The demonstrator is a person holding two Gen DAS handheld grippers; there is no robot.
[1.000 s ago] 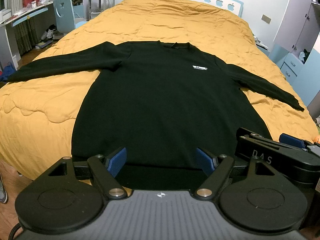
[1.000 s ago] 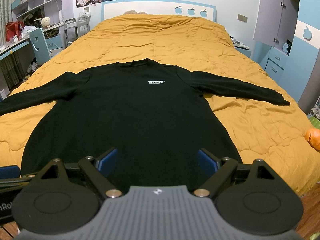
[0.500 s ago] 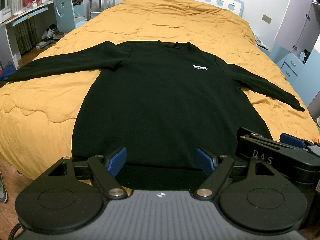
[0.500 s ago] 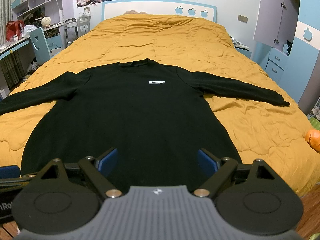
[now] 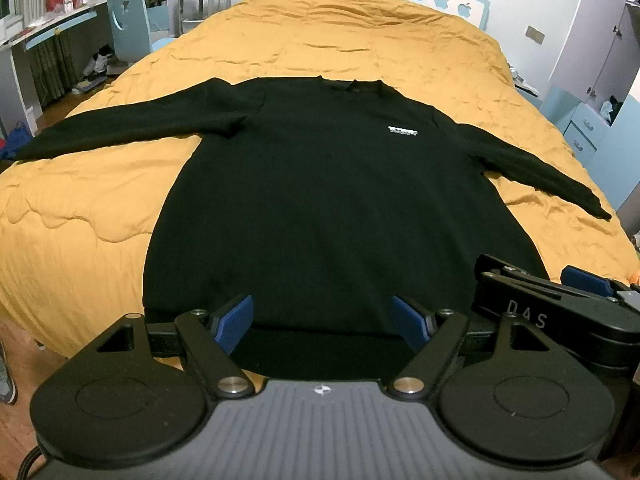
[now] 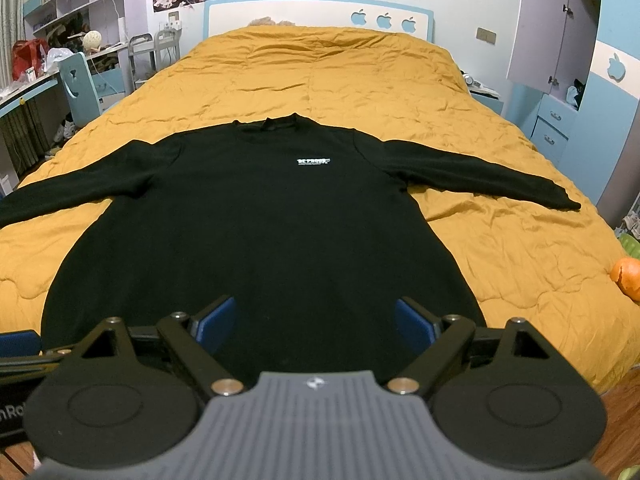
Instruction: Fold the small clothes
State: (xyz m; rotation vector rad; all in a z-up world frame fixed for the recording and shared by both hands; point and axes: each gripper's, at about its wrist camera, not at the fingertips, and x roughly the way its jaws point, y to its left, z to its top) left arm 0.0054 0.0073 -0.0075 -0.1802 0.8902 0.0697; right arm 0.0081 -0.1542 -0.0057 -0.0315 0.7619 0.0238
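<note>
Left wrist view: one black long-sleeved sweater [image 5: 332, 208] lies flat, front up, on the yellow quilt [image 5: 80, 240] of the bed, collar toward the headboard [image 6: 316, 16], hem toward the camera at the foot edge. Both sleeves out sideways, one to each side, cuffs resting on the quilt. Small white chest logo [image 5: 402, 131] visible. Left gripper [image 5: 322, 322] hovers low over the hem, jaws spread wide, blue pads well apart, nothing between them; whether the tips touch the cloth, cannot tell. Right gripper [image 6: 310, 322] in its own view the same: jaws wide, empty, poised above the hem area a little to the right of the other. Its body also shows at the right edge of the left view, just beside the left tool. Progress, as judged: no fold made yet. Garment only spread and smoothed, which reads as the starting layout. Everything remains: sleeves in, sides over, body doubled up. Likely first grip is at the hem corners or a sleeve, but that is a guess. Count: sweaters 1; sleeves 2; grippers 2; logo 1; apple cut-outs on headboard 3. One orange fruit [image 6: 626, 278] sits on the quilt near the right edge, well apart from the sweater. One light blue chair [image 6: 78, 88] stands left of the bed by a cluttered desk
</note>
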